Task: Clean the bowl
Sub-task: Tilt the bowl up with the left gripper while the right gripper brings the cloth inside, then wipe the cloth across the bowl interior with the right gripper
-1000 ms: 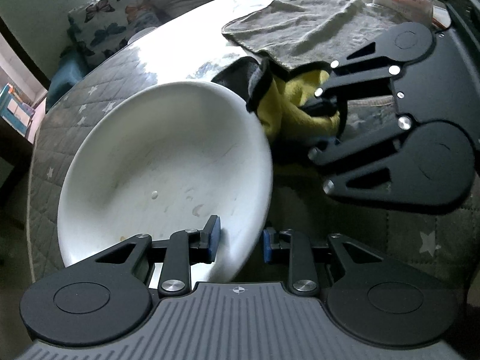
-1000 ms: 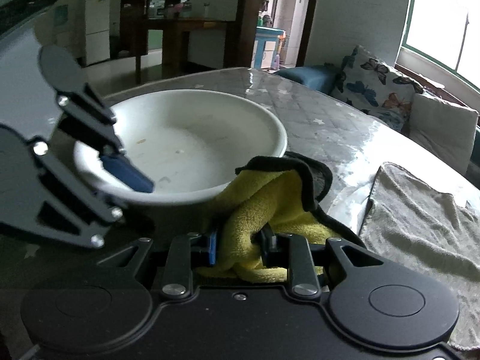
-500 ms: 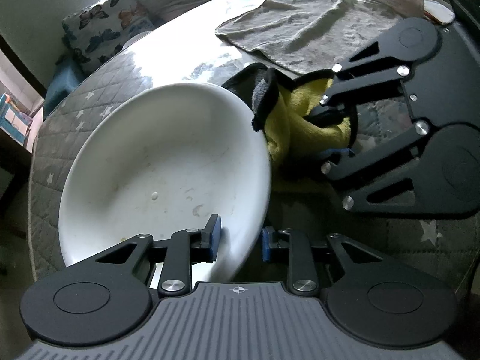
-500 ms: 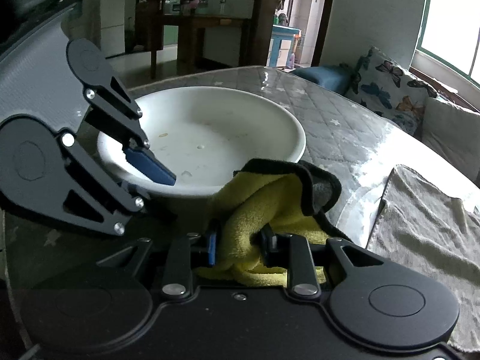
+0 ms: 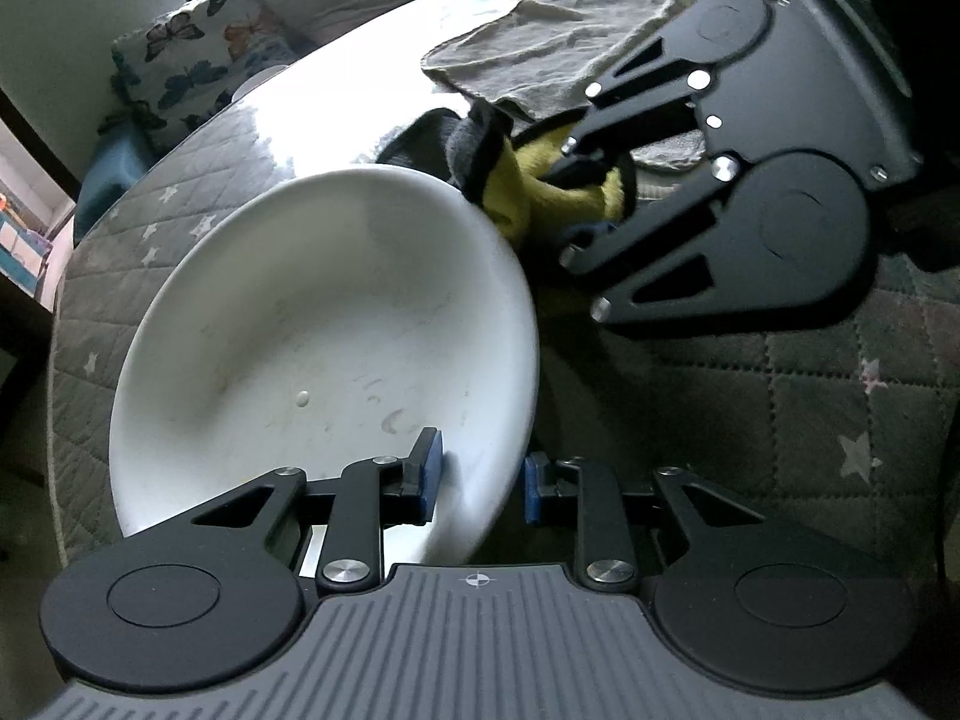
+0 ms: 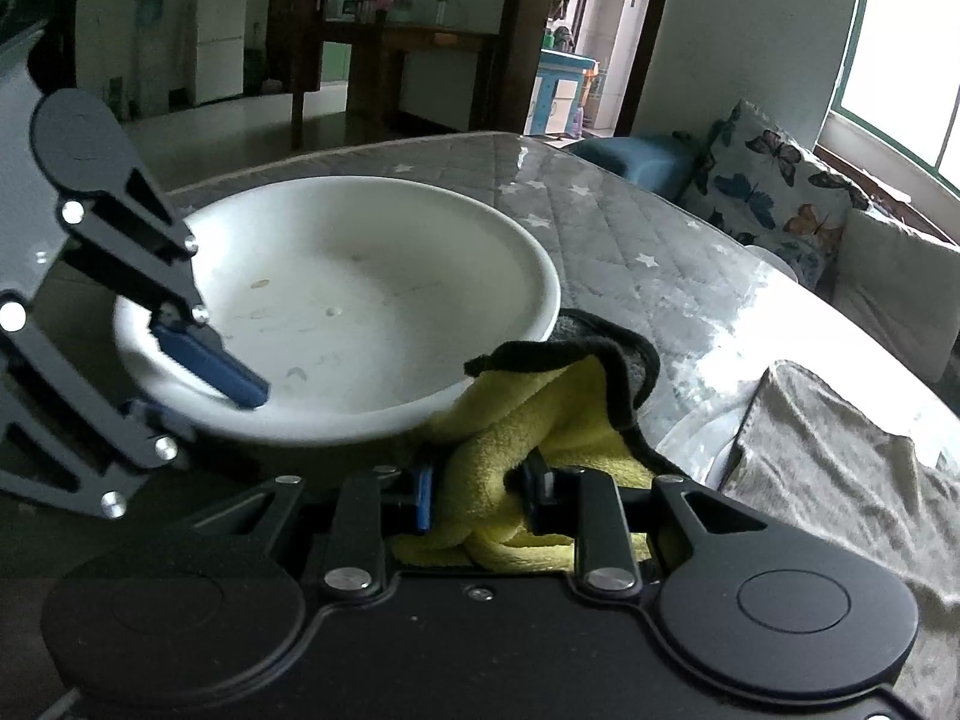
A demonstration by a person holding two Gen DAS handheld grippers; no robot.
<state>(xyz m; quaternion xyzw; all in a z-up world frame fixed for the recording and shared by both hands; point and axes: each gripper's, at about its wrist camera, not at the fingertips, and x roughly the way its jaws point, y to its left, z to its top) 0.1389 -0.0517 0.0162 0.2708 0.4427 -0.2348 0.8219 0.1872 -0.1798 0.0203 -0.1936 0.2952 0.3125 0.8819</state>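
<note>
Two tools worked at one white bowl [image 5: 324, 324] on the quilted table [image 6: 630, 252]. The left tool [image 5: 478, 474] pinched its near rim; the right tool [image 6: 477, 495] clenched a yellow cloth [image 6: 516, 426] just beside the far rim. Specks dotted the inside, so wiping would need a steady hold. Compared with a second before, the cloth sat nearer the rim, the bowl tipped up further.

- White bowl [image 5: 324, 324], wide and shallow, tilted up off the quilted cover, its near rim clamped between blue pads; a few small specks and faint smears mark its inside
- Yellow cloth [image 6: 516, 432] with a dark edge, bunched just beside the bowl's rim, pinched at its near end
</note>
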